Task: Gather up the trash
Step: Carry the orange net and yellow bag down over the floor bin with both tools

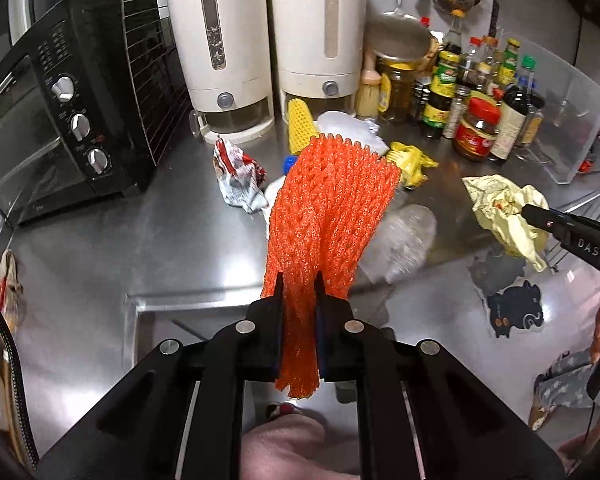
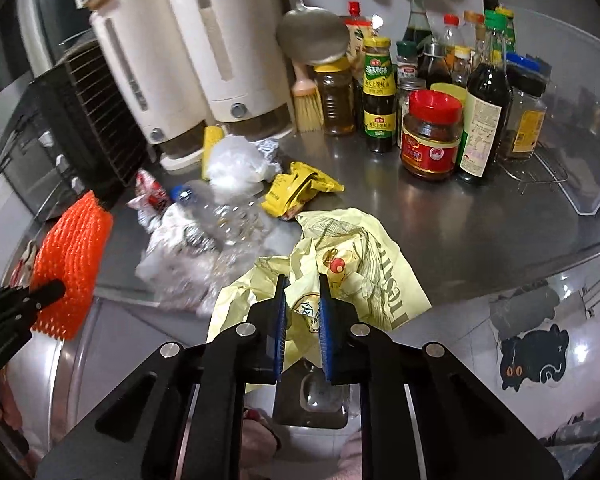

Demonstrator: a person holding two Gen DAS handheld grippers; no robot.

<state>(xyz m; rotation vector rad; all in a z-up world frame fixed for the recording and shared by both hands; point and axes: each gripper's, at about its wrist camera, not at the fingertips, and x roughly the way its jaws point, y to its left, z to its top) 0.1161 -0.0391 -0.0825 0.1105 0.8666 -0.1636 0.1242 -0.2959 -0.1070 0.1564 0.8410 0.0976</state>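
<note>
Left gripper (image 1: 299,280) is clamping the orange foam net (image 1: 332,208) betw its two fingers, jaws narrow, net sticking up and fanning out above the fingertips, lower end hanging out under the pads. In the right wrist view the same net is showing at the far left, pinched by the black finger of that gripper, held over the counter edge

Right gripper (image 2: 303,284) is squeezing a crumpled pale yellow plastic bag (image 2: 356,256), jaws narrow w/ blue pads pressing on a fold of it; rest of the bag is draping fwd over the edge of the steel counter (image 2: 440,216). From the left wrist view that bag is bunching at the tip of the right gripper, off to the right

Rest of the trash is lying on the counter, mid-back: a crushed clear plastic bottle (image 2: 220,212) w/ blue cap, a red and white wrapper (image 1: 236,172) near the black toaster oven (image 1: 60,120), a yellow snack packet (image 2: 300,192), a white plastic bag (image 2: 236,160) and a yellow foam net (image 1: 300,124) just in front of the two white dispensers (image 1: 268,40). Sauce bottles and jars (image 2: 432,136) are standing grouped at the back right, beside a clear plastic bin (image 2: 580,120)
</note>
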